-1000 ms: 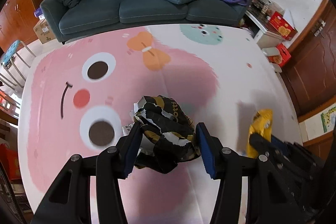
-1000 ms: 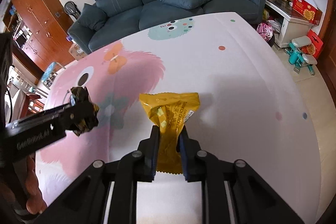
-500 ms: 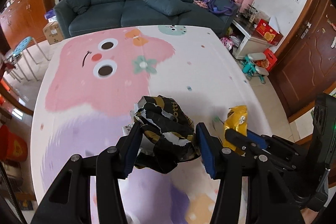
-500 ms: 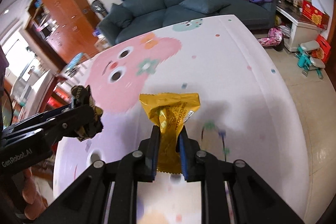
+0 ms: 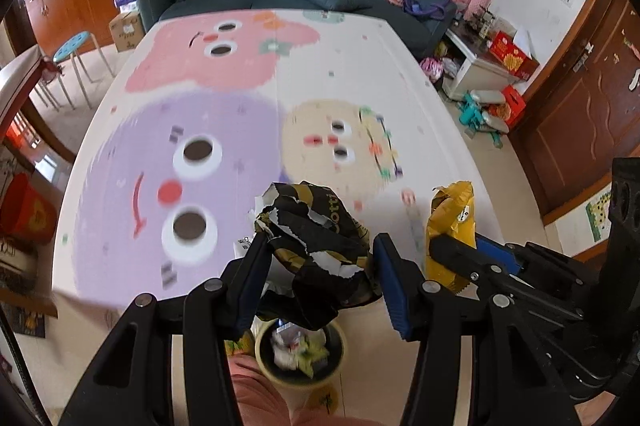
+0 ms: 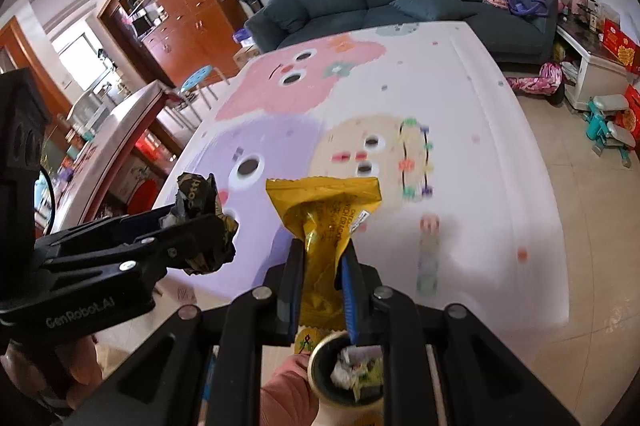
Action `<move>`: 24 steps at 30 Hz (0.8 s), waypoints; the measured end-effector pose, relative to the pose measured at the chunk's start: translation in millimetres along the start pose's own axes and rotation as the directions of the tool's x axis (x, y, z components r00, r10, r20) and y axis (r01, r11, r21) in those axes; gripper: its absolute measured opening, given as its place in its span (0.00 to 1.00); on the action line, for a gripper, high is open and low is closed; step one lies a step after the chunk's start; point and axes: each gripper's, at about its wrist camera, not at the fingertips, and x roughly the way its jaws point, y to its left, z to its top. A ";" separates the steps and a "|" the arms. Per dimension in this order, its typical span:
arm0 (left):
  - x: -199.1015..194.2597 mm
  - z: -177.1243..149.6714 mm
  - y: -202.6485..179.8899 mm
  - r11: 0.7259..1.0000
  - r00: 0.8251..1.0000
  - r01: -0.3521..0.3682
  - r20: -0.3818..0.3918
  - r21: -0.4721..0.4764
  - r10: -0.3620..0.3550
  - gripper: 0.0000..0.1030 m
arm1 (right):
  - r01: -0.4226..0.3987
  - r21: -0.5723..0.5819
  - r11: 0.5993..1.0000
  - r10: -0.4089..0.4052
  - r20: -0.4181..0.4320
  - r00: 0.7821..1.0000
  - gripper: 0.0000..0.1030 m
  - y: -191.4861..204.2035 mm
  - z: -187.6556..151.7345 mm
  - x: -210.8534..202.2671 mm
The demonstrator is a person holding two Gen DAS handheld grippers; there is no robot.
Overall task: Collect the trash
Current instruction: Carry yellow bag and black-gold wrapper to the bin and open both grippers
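Between the left hand-held gripper (image 5: 318,258) pads sits a crumpled black wrapper (image 5: 320,242).

The trash bin (image 5: 300,354) is partly hidden behind the crumpled black wrapper (image 5: 316,246) and the fingers (image 5: 250,282). Its contents are too jumbled to identify. The bench (image 5: 200,130) print is motion-blurred.

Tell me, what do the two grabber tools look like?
Both are black. The left gripper and right gripper have long flat fingers lined with blue pads and joined by round silver bolts. The left one's side has grey "GenRobot.AI" lettering.
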 end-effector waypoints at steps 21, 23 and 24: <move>62.6 -131.8 26.3 0.999 0.980 0.027 -0.197 0.040 -0.019 0.50 | 0.067 0.165 0.984 -0.030 -0.214 0.976 0.16 -5.2 -160.5 61.1; 82.4 -146.7 31.4 0.999 0.976 0.032 -0.218 0.045 -0.021 0.50 | 0.081 0.177 0.981 -0.038 -0.235 0.971 0.17 -10.1 -175.6 80.9; 93.7 -154.0 34.6 0.998 0.973 0.032 -0.232 0.045 -0.021 0.50 | 0.084 0.190 0.978 -0.036 -0.246 0.969 0.17 -13.9 -182.7 91.0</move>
